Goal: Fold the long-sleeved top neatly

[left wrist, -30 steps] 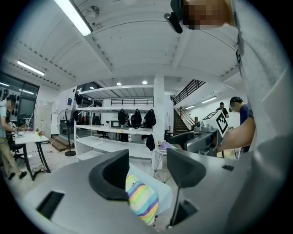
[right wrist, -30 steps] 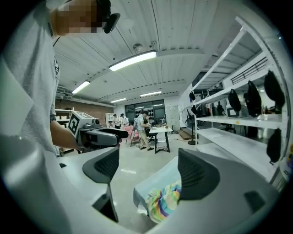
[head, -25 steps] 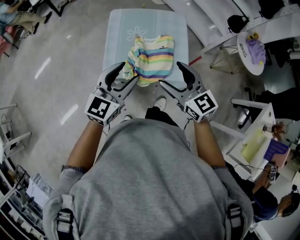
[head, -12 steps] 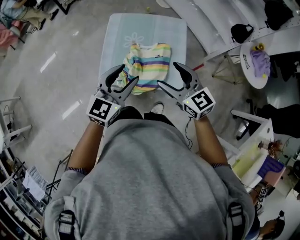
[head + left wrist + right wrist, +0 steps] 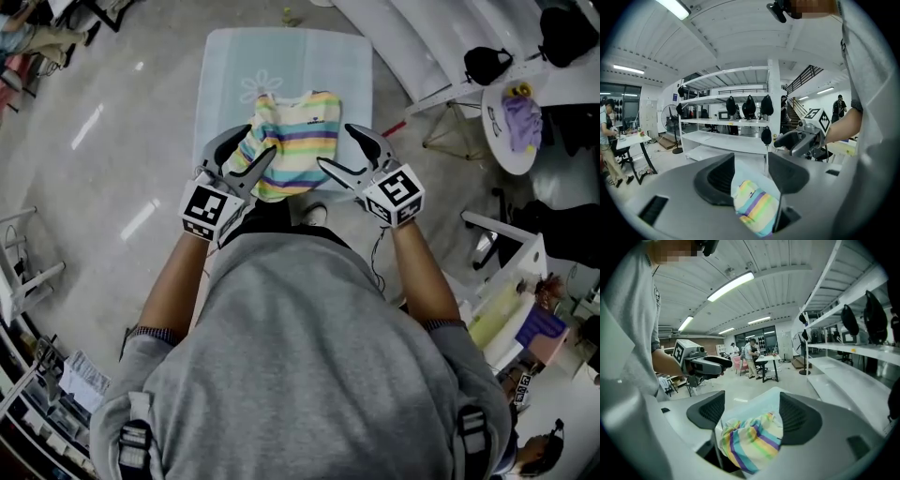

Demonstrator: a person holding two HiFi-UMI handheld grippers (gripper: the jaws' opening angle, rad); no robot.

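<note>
Striped top [image 5: 298,141] bunched, flanked ahead | left gripper [image 5: 246,156], right gripper [image 5: 339,148]: jaws spread, just been closing, top framed between, not pinched | equally near

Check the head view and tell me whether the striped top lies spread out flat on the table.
No, the striped top sits bunched in a crumpled heap on the light-blue table.

Head view steeply down; left gripper view, right gripper view low along jaws, probably close; all share top [image 5: 298,141].
</note>
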